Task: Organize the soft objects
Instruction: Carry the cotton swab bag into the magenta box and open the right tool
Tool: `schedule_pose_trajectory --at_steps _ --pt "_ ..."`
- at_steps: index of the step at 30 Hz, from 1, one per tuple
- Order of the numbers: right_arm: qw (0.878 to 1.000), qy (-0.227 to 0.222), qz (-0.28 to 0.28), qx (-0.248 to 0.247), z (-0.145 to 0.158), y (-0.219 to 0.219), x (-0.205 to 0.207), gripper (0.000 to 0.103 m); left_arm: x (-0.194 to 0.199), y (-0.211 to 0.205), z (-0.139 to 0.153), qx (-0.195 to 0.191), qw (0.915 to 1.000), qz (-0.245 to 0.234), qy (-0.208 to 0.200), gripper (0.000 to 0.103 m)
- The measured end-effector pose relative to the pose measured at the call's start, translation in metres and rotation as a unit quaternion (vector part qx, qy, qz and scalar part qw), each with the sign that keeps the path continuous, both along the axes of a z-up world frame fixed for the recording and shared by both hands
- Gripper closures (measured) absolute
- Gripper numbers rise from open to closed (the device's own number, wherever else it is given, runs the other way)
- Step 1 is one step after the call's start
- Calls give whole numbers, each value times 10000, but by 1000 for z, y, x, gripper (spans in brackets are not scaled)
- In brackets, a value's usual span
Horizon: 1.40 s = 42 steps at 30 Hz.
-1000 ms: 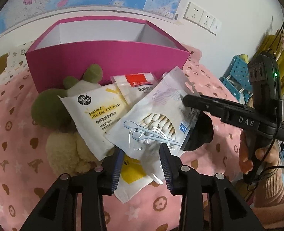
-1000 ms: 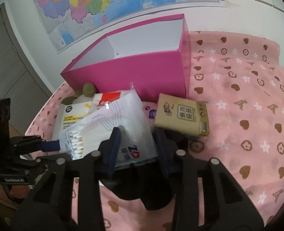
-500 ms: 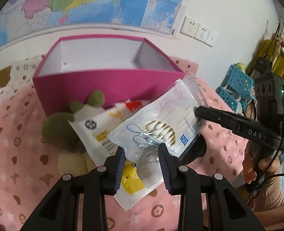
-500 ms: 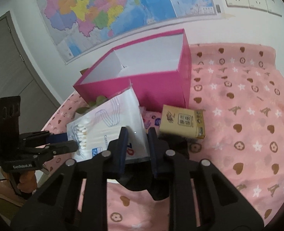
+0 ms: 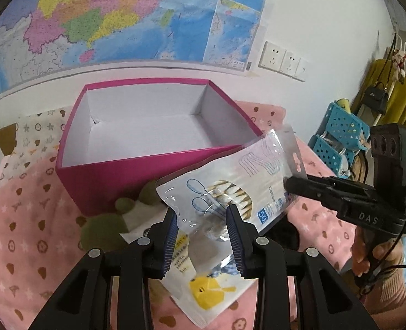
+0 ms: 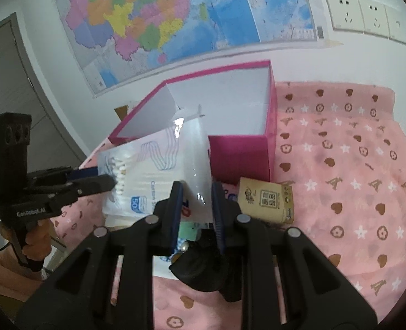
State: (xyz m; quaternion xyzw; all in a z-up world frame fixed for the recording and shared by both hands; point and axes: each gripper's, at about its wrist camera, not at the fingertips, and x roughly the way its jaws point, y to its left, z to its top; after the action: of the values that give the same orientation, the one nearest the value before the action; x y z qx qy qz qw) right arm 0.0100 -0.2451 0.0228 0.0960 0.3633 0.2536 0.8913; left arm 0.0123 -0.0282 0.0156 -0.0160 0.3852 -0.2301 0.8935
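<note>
The cotton swab bag [image 5: 230, 187] hangs in the air in front of the pink box [image 5: 137, 170], carried at two ends by both tools. The left hand-held gripper [image 5: 203, 236] has its jaws narrowed on the bag's clear lower end, the blue pads pressing the plastic from either side. The right hand-held gripper [image 6: 194, 209] is clamped on the bag's opposite end, near the printed corner; in the left wrist view its black finger meets the bag beside the hang-hole tab. The bag tilts, its tabbed end raised toward the near rim of the pink box, which stands open and shows only white inner walls. Beneath the bag, in front of the pink box, lie a wet wipes pack [image 5: 172, 250] and a white pouch with a yellow mark [image 5: 208, 291]. A green plush toy [image 5: 104, 225] rests against the front wall of the pink box. A tan tissue pack [image 6: 266, 200] sits just beside the box's right corner, and a black cloth [image 6: 205, 269] is bunched in front of it. All rest on the pink patterned cloth [image 6: 354, 178] covering the surface.
</note>
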Motion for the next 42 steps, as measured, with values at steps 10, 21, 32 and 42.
schedule_pose_trajectory --at_steps 10,21,32,42 --pt "9998 -169 12 -64 6 7 6 79 14 6 8 -8 9999 86 -91 68" --pt "9989 -465 -54 -59 33 8 41 79 56 4 31 2 9993 131 -351 68" --pt "9995 -144 -222 -153 25 11 103 79 120 -6 21 238 9992 273 -153 67" --pt "9967 121 -563 -575 10 17 137 77 166 -9 -15 380 9969 468 511 67"
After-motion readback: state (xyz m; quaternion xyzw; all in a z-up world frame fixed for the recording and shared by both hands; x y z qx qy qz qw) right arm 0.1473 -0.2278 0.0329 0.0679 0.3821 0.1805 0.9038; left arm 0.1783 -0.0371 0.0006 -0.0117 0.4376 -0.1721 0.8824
